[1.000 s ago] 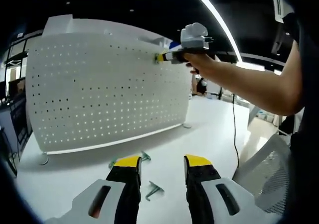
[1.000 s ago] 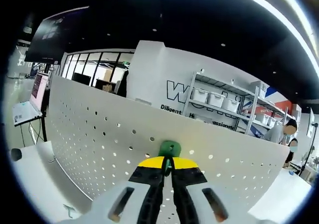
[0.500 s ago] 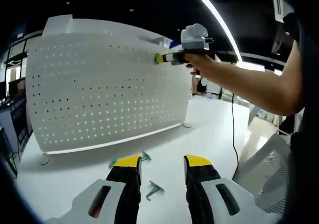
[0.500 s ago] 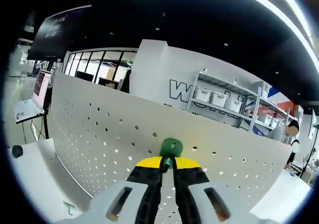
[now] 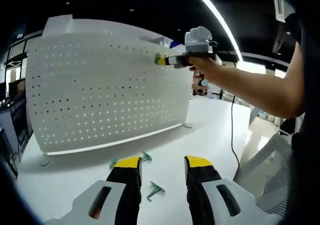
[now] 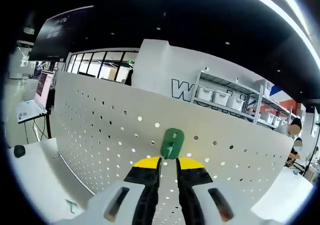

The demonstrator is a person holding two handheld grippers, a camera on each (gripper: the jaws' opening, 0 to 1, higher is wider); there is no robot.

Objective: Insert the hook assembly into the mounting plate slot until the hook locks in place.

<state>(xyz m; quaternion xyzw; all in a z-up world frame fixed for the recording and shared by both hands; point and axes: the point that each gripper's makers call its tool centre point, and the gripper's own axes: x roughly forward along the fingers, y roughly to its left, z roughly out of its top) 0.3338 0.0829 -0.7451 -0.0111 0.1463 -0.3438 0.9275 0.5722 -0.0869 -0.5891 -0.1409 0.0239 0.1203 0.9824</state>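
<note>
Hanging on white pegboard, green hook, right claw parted just below, left claw spread.

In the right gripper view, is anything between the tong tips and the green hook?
Nothing: the right tongs sit just below the green hook on the pegboard, a bare gap.

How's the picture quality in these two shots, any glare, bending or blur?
Left gripper view: the ceiling light strip is blown out, and the pegboard bulges from fisheye. Right gripper view: the pegboard's top edge curves too, the green hook is sharp, and the shelves behind are soft.
</note>
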